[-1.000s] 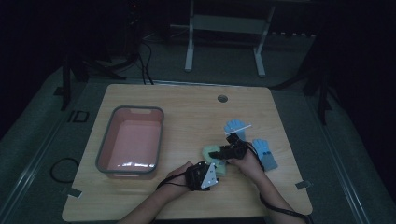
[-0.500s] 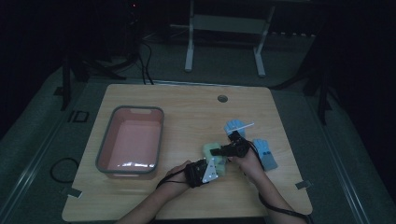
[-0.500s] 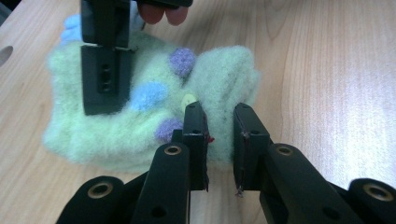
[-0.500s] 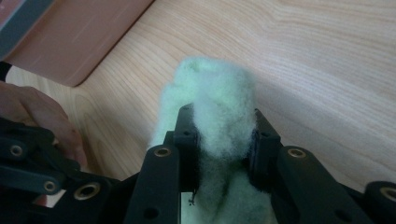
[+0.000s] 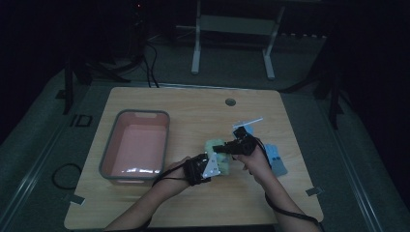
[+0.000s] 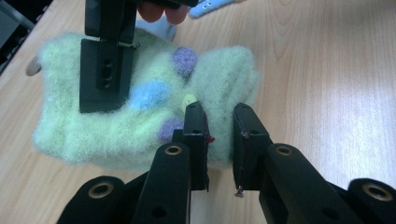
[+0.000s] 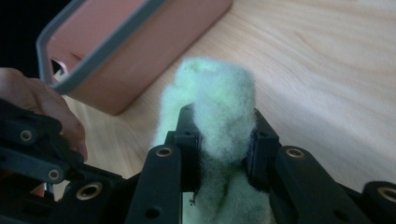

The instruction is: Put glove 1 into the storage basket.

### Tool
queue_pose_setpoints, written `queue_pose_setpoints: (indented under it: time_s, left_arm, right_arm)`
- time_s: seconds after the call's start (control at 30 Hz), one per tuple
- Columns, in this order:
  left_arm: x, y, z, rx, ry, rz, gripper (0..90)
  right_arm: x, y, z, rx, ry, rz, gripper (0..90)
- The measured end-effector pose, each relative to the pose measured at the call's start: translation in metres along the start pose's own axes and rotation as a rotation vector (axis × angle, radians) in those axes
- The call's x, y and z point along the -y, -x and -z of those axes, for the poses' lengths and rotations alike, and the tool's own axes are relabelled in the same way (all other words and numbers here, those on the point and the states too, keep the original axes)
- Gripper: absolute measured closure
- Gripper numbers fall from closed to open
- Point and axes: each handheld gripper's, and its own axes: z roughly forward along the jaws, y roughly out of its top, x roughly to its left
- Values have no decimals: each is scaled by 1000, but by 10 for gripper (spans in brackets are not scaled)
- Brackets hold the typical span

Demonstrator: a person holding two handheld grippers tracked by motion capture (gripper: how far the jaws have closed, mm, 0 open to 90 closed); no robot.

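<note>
Two grippers hold one fuzzy green sock [image 6: 140,112] over the table [image 5: 193,104], beside the pink bin [image 5: 138,145]: the left gripper [image 6: 219,135] pinches a thin fold of its edge between nearly closed jaws, and the right gripper [image 7: 222,140] clamps a thick bunched end. Risk, as judged: the left grip takes little fabric, so a pull apart may slip the fold free and leave the sock dangling from one end. Fuzz may also snag on a pad at release.
</note>
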Motion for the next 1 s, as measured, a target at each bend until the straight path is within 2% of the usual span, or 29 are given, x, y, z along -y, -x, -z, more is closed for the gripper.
queue_pose_setpoints:
  time_s: [0.1, 0.33, 0.5, 1.0]
  left_arm:
    - [0, -6, 12, -9, -5, -11, 783]
    - [2, -17, 35, -37, -25, -24, 784]
    - [8, -22, 50, -59, -31, -14, 784]
    - [37, -36, 90, -86, -36, 34, 784]
  right_arm:
    - [-10, -8, 0, -15, 18, 6, 720]
    - [-31, -24, -7, -18, 29, 44, 720]
    - [-45, -36, -13, -23, 30, 65, 720]
    - [-79, -68, -43, -64, 6, 127, 720]
